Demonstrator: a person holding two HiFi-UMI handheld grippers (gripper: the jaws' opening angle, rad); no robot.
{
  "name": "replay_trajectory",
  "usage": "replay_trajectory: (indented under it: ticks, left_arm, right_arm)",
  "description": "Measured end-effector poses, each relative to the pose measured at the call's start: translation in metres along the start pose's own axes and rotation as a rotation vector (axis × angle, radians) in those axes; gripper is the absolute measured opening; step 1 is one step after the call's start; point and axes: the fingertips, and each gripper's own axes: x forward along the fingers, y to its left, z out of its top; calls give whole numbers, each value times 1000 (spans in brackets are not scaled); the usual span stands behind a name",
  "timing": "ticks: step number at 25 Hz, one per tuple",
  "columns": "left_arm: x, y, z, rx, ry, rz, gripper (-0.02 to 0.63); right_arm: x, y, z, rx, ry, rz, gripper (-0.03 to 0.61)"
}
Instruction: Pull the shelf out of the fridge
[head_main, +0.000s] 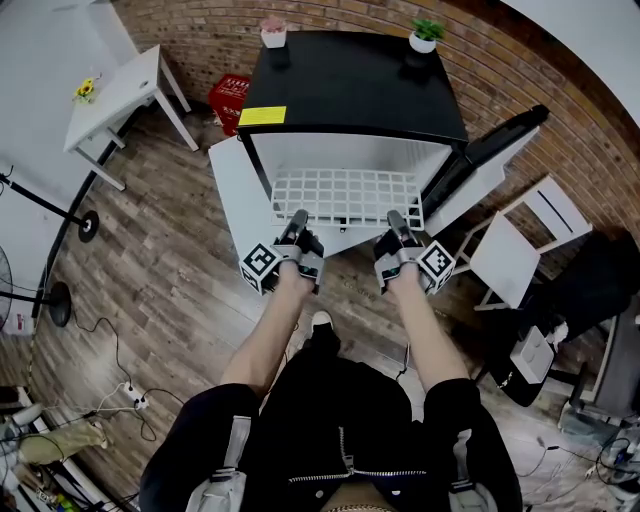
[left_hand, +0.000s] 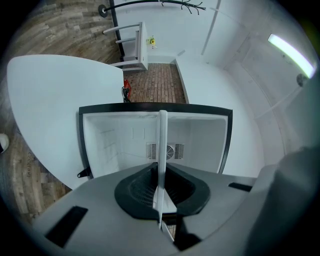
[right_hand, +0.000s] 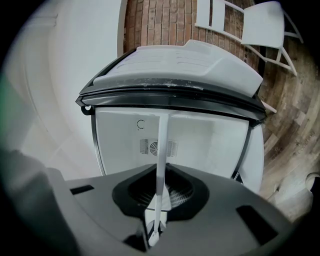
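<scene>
Your left gripper (head_main: 297, 220) and right gripper (head_main: 396, 220) each pinch the white wire-grid shelf (head_main: 345, 195) at its front edge. They are spaced apart, likely to keep it level as it leaves the black-topped white fridge (head_main: 350, 85).

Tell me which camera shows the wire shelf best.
The head view: the wire shelf shows as a grid sticking out of the fridge, left gripper and right gripper clamped on its front edge. Both gripper views show it only edge-on, a thin strip between the jaws.
</scene>
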Motion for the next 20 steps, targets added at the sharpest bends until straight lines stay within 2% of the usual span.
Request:
replay_trajectory:
  ticks: [20]
  left_arm:
    - [-109, 6, -42, 0, 0, -26, 37]
  right_arm:
    - [-106, 2, -45, 2, 31, 23, 31]
